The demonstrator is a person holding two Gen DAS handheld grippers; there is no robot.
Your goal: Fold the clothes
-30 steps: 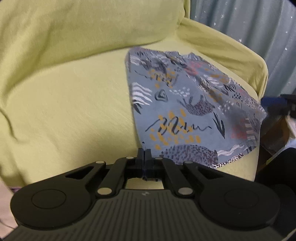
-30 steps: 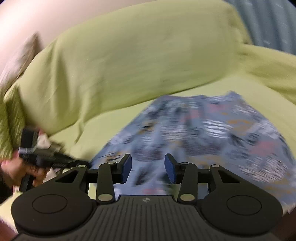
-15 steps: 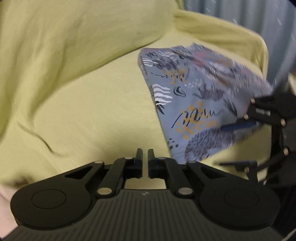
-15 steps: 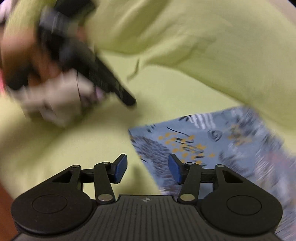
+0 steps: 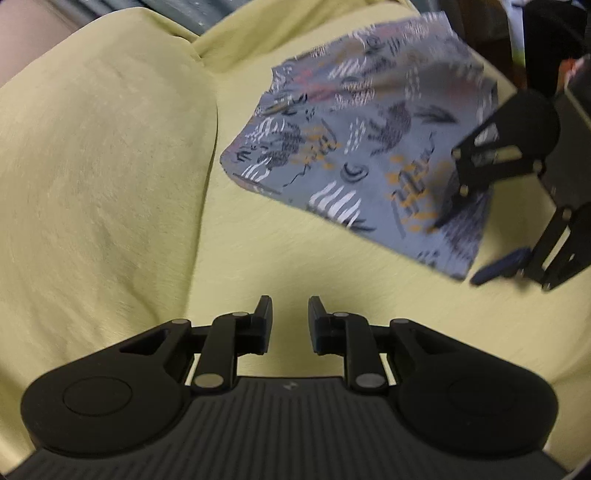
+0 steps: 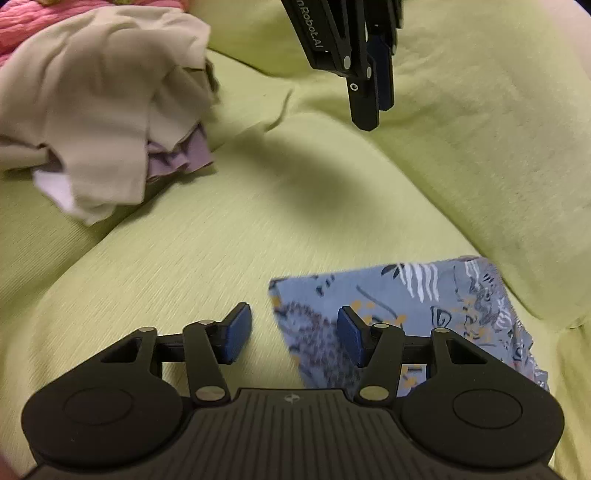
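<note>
Item: sofa scene, two handheld grippers. Right wrist view, 10 o'clock: heap of cream garments (image 6: 99, 107) with a lilac piece (image 6: 181, 158) beneath and a pink knit (image 6: 33, 18) behind, lying on the yellow-green sofa cover (image 6: 229, 236). 12 to 1 o'clock: left gripper (image 6: 373, 92) hanging fingers-down over the seat, its shadow on the cover below; nothing lies between it and the cushion. 4 o'clock: folded grey patterned cloth (image 6: 417, 317), flat on the seat near the back cushion. Right gripper (image 6: 293, 338): low over the seat, jaws wide, straddling the cloth's near-left corner; whether a pad touches the fabric cannot be told. Left wrist view, 9 o'clock: back cushion (image 5: 96, 177). 1 o'clock: same cloth (image 5: 369, 147), blurred. 3 o'clock: right gripper (image 5: 491, 236) at the cloth's edge, spread. 6 o'clock: left gripper (image 5: 290, 323), jaws moderately apart, holding nothing, over bare cover. Change: half a second ago the left jaws were nearly closed; they have since opened, and the right gripper has come down to the cloth's corner.
</note>
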